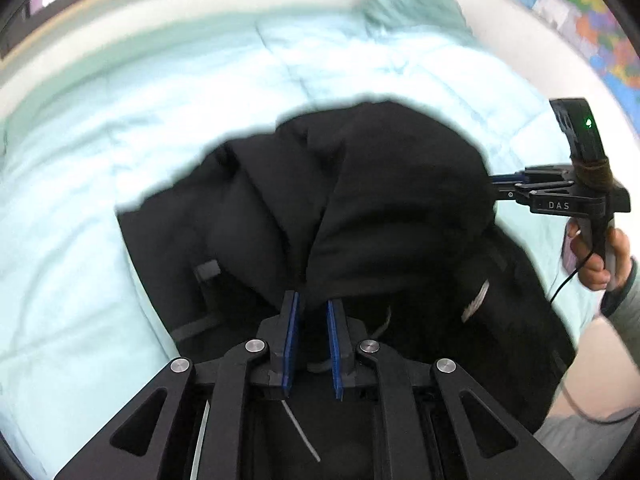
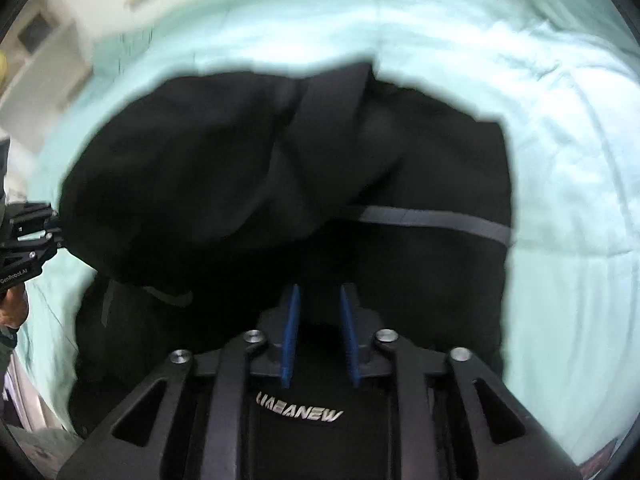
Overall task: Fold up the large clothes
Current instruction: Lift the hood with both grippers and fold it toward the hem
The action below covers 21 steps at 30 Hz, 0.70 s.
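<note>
A large black jacket (image 1: 360,208) with grey trim lies bunched on a pale mint quilt (image 1: 120,120); it also fills the right wrist view (image 2: 240,176). My left gripper (image 1: 314,300) is shut on a fold of the black fabric, held raised between its blue pads (image 1: 291,320). My right gripper (image 2: 318,300) is shut on another part of the jacket, whose cloth fills the gap between its blue pads (image 2: 292,320). The right gripper shows from the side in the left wrist view (image 1: 500,188), its tips buried in the jacket's right edge. The left gripper shows at the left edge of the right wrist view (image 2: 52,228).
The quilt covers a bed (image 2: 560,160) with a mint pillow (image 1: 412,8) at the far end. A coloured map (image 1: 580,12) hangs on the wall at the right. A pale shelf unit (image 2: 40,52) stands left of the bed.
</note>
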Each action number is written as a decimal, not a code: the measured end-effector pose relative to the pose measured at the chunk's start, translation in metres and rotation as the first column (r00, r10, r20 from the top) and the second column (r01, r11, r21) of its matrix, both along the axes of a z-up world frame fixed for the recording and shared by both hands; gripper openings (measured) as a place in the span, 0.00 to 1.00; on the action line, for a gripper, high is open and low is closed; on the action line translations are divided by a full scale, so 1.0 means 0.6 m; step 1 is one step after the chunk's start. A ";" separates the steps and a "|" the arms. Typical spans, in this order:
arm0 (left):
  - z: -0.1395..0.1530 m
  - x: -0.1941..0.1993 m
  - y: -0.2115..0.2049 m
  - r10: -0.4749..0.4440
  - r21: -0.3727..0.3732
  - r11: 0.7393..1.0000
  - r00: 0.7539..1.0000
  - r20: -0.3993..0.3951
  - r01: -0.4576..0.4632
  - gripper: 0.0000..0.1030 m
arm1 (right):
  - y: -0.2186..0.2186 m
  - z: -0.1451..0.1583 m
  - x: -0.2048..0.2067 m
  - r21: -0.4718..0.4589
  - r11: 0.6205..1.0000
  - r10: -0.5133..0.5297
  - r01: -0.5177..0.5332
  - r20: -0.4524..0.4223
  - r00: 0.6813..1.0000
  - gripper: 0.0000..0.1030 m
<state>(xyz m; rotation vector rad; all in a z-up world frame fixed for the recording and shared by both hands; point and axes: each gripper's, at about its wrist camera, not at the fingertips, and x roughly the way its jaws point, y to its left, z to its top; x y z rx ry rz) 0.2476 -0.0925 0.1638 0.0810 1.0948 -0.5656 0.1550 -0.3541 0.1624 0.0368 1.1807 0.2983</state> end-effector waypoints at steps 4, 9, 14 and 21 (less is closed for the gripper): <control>0.053 0.066 -0.011 0.039 -0.161 0.986 0.999 0.031 -0.034 0.15 | -0.006 0.097 0.055 0.104 0.994 -0.036 0.023 0.118 0.992 0.36; 0.064 0.098 -0.037 0.004 -0.222 0.975 1.000 0.029 0.003 0.15 | 0.054 0.127 0.113 0.161 0.987 -0.033 0.004 0.173 0.984 0.55; -0.006 0.046 -0.059 -0.137 -0.104 0.986 0.987 -0.079 0.128 0.15 | 0.035 0.141 0.139 0.217 0.976 -0.069 0.028 0.183 0.981 0.55; -0.084 -0.024 -0.041 -0.189 0.073 0.975 0.956 -0.223 0.210 0.15 | 0.088 0.116 0.221 0.212 0.977 -0.025 0.006 0.087 0.996 0.56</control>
